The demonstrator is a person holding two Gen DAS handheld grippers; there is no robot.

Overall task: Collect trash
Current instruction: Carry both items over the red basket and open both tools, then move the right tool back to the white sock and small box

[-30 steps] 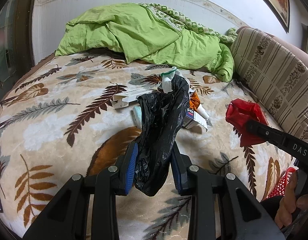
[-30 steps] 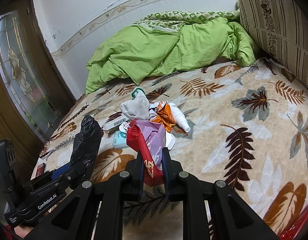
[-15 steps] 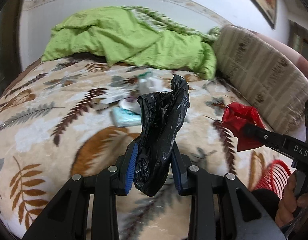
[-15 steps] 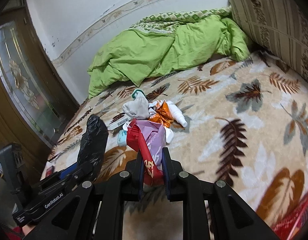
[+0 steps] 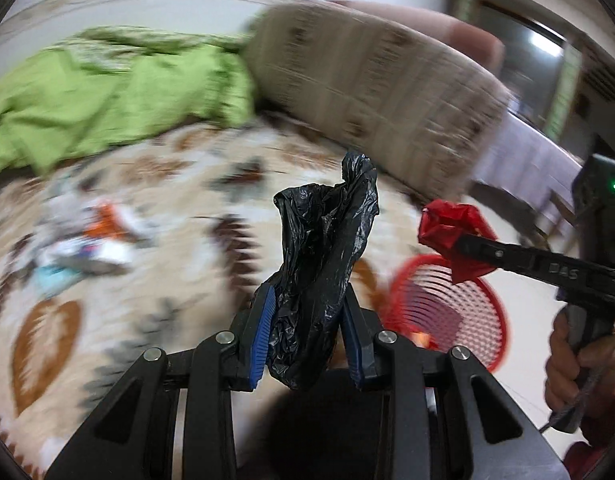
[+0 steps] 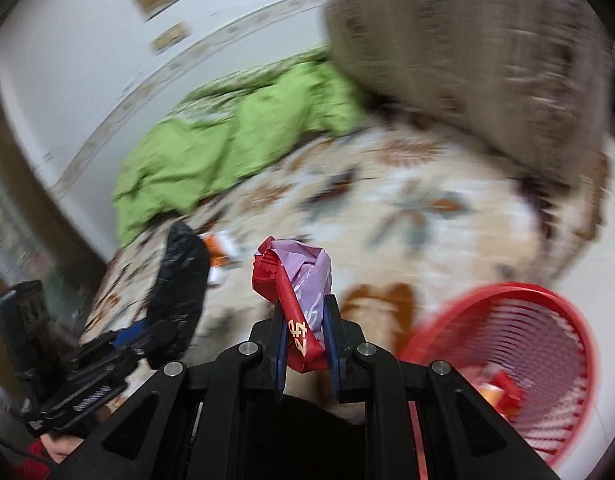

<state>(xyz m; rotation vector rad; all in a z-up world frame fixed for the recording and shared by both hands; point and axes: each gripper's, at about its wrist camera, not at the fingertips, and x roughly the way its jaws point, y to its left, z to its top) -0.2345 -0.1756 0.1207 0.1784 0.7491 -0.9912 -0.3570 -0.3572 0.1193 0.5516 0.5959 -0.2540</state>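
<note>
The bed (image 5: 195, 184), covered by a cream blanket printed with brown leaves, is seen blurred across both wrist views. A striped brown bolster cushion (image 5: 371, 92) is shown at 1 o'clock in the left wrist view, and a crumpled green quilt (image 5: 107, 88) at 10 o'clock. A red mesh basket (image 6: 519, 364) is found at 4 o'clock in the right wrist view, beside the bed edge; red and orange scraps are visible inside it. The same basket is seen at 4 o'clock in the left wrist view, below the right gripper's load.

A crumpled black plastic bag (image 5: 323, 264) is held upright by the left gripper (image 5: 307, 336), whose blue pads (image 5: 262, 332) are clenched on its lower part. A red and lilac wrapper (image 6: 297, 284) with pale print is pinched by the right gripper (image 6: 305, 344), whose jaws are closed on it. Both loads are held above the blanket, with the wrapper over the near rim of the basket as seen from the left wrist.

A loose heap of remaining litter (image 5: 87, 240), white, orange and pale blue, lies on the blanket at 9 o'clock in the left wrist view, too blurred for the pieces to be identified. A hand (image 5: 575, 356) gripping the right gripper's handle is seen at 4 o'clock.
</note>
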